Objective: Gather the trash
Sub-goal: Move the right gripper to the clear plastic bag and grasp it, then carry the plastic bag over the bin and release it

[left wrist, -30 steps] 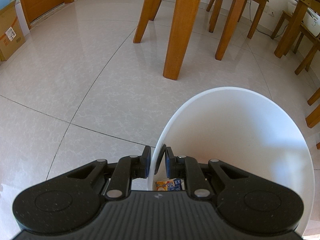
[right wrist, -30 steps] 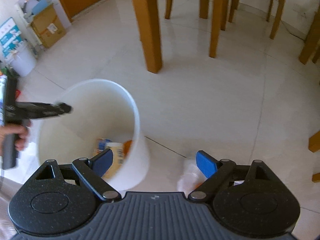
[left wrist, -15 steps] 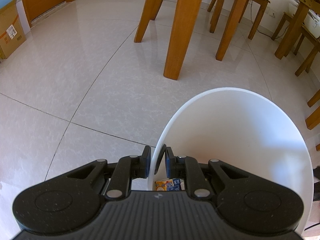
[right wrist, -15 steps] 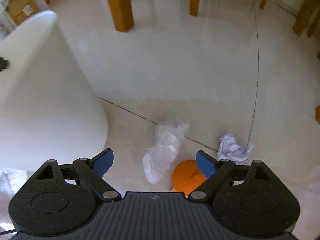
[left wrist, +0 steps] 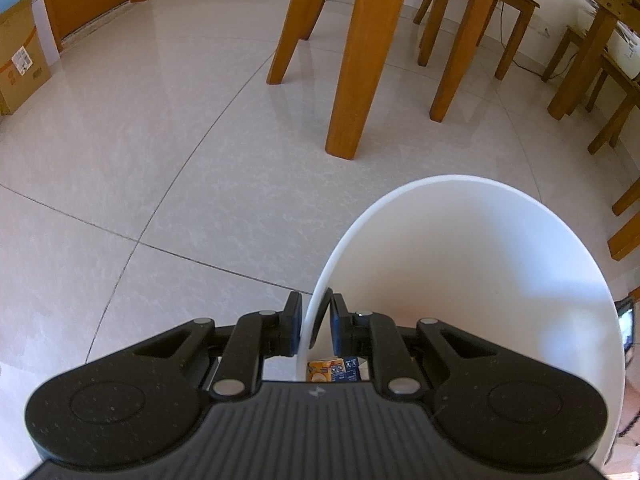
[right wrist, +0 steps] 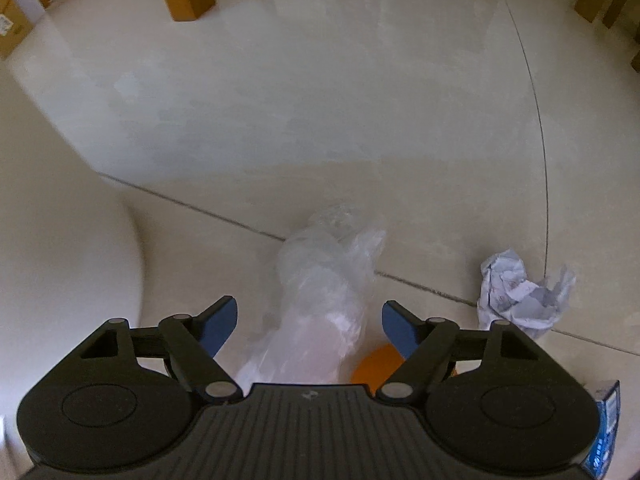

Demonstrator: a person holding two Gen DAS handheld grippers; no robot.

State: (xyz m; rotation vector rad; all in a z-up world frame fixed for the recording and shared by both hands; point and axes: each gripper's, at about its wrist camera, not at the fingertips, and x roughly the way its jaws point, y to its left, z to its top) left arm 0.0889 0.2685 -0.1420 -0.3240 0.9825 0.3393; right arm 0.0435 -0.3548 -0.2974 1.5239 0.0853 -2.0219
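Observation:
My left gripper is shut on the near rim of a white bin. Deep inside the bin lies an orange and blue carton. In the right wrist view my right gripper is open, low over the floor, with a crumpled clear plastic bag lying between its blue fingers. An orange round piece lies partly hidden behind the right finger. A ball of crumpled white paper sits on the floor to the right. The bin's outer wall fills the left side.
Wooden table and chair legs stand on the tiled floor ahead. A cardboard box sits at the far left by a wooden door. A blue printed package shows at the right wrist view's lower right edge.
My right gripper has swung away from over the bin, down and right to the floor, closing in on the plastic bag. The left gripper has held still on the bin rim.

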